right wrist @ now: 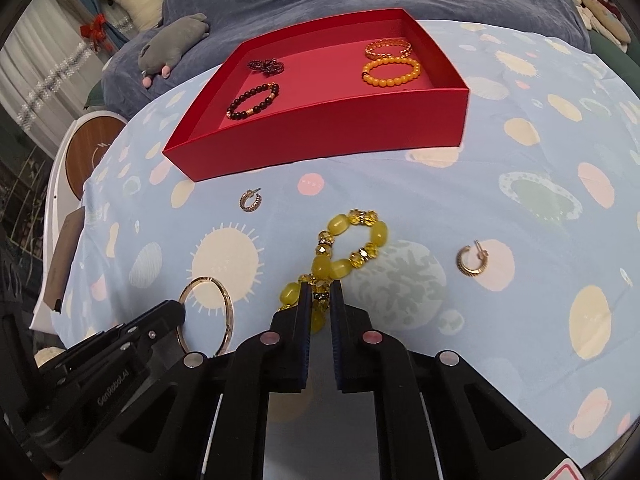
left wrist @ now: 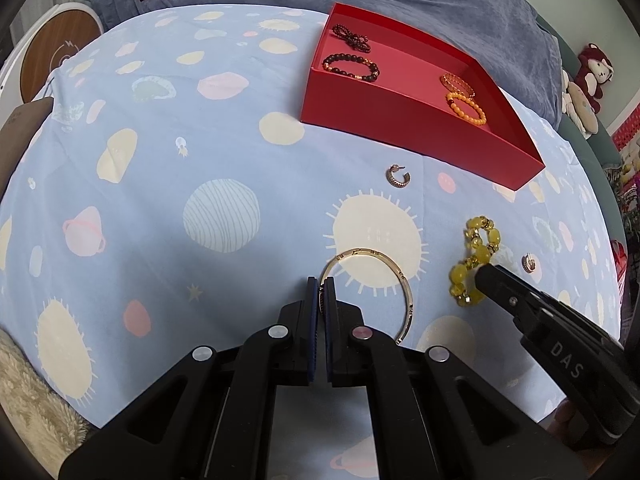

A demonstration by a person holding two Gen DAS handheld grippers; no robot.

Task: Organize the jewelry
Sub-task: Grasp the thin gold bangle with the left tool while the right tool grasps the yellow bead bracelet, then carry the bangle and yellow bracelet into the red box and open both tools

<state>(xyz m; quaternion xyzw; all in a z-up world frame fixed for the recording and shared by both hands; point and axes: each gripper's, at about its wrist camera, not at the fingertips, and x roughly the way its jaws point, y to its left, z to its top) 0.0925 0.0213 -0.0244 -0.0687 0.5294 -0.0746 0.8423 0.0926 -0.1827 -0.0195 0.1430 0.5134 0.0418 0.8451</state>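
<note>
Gold bangle (left wrist: pixel 376 280) pinched at its rim by left gripper (left wrist: pixel 321 284), right gripper (right wrist: pixel 320 292) clamped on yellow beaded bracelet (right wrist: pixel 348 248), red tray (right wrist: pixel 320 136) just behind, two hoop earrings loose on the cloth.

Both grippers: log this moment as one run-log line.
left gripper: shut on gold bangle | right gripper: shut on yellow bead bracelet | red box: four bracelets inside | two hoop earrings on cloth

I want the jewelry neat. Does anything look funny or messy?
The yellow bead bracelet is twisted into a figure eight on the cloth, pinched by the right gripper. Two hoop earrings lie apart outside the red box. The left gripper pinches the gold bangle.
</note>
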